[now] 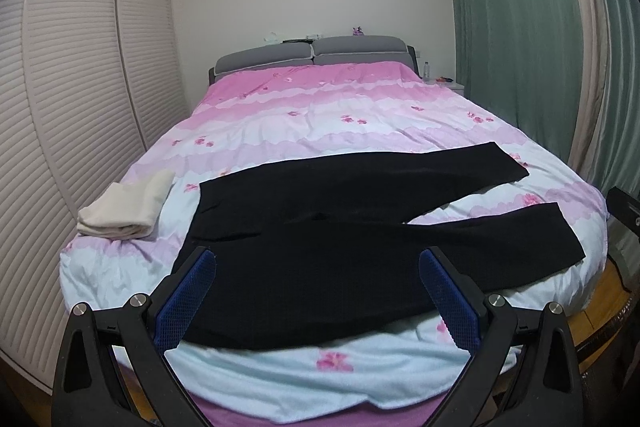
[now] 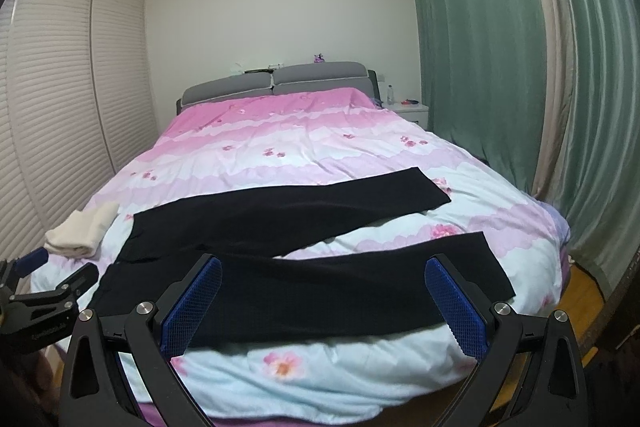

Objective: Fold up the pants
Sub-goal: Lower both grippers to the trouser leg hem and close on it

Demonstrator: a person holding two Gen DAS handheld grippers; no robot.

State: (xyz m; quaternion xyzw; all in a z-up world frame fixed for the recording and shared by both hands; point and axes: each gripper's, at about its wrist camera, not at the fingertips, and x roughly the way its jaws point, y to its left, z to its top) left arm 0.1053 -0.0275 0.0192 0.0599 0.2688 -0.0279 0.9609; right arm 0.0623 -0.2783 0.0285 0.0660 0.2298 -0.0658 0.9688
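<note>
Black pants (image 1: 320, 227) lie flat across the foot of the bed, waist to the left, both legs spread apart toward the right. In the right wrist view the same pants (image 2: 280, 267) fill the near part of the bed. My left gripper (image 1: 318, 259) hovers open above the waist and seat area, nothing between its blue pads. My right gripper (image 2: 324, 263) is open too, held over the nearer leg. The left gripper (image 2: 40, 279) also shows at the left edge of the right wrist view.
The bed carries a pink and pale blue flowered duvet (image 1: 320, 115). A folded cream garment (image 1: 128, 207) lies at the bed's left side. Slatted wardrobe doors (image 1: 80, 87) stand left, green curtains (image 1: 520, 47) right, a white nightstand (image 2: 412, 111) beside the headboard.
</note>
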